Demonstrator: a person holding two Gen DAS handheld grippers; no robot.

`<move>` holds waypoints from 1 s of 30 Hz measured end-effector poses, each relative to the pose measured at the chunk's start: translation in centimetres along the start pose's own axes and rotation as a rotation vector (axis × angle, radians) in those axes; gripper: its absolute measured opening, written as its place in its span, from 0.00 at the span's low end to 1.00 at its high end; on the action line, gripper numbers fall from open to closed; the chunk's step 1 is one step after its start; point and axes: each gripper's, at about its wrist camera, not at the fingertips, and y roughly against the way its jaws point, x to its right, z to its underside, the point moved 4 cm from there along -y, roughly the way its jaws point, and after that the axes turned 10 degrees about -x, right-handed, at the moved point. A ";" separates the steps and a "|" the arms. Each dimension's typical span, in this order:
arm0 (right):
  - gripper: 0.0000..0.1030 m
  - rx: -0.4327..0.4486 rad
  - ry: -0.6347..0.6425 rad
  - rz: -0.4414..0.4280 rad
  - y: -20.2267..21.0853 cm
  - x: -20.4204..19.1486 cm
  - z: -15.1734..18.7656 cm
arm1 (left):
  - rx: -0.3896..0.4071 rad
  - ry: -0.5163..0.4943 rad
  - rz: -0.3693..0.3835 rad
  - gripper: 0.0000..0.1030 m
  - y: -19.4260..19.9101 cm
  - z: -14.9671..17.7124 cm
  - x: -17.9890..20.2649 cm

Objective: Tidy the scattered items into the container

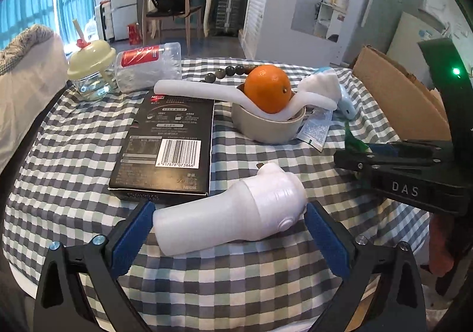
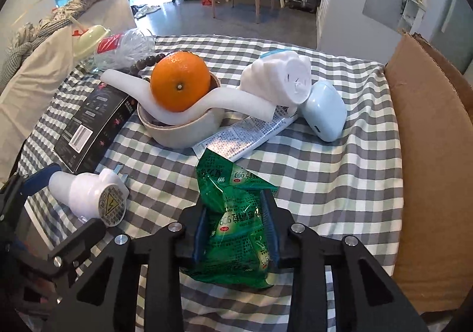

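Left wrist view: my left gripper (image 1: 229, 231) stands spread around the white plastic plug-in device (image 1: 233, 210) lying on the grey-checked tablecloth (image 1: 266, 287), pads apart from it. My right gripper (image 2: 236, 231) pinches the crinkled green "999" sachet (image 2: 236, 213). The brown cardboard box (image 2: 428, 154) is cut off at right. The black carton (image 1: 165, 148) reads "6917878073866".

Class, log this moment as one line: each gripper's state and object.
left gripper: open, straddling white plastic plug-in device | right gripper: shut on green foil sachet | cardboard box: nothing visibly inside
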 end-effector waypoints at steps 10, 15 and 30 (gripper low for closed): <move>0.28 0.072 0.012 -0.003 2.8 0.2 0.1 | -0.040 -0.016 -0.006 0.41 0.8 -0.1 0.3; 0.27 0.070 -0.005 -0.016 3.0 1.0 0.7 | -0.021 -0.100 -0.039 0.62 0.8 0.1 1.1; 0.25 0.081 -0.045 -0.033 3.5 2.5 0.5 | 0.104 -0.628 0.017 1.00 -0.3 -1.3 6.9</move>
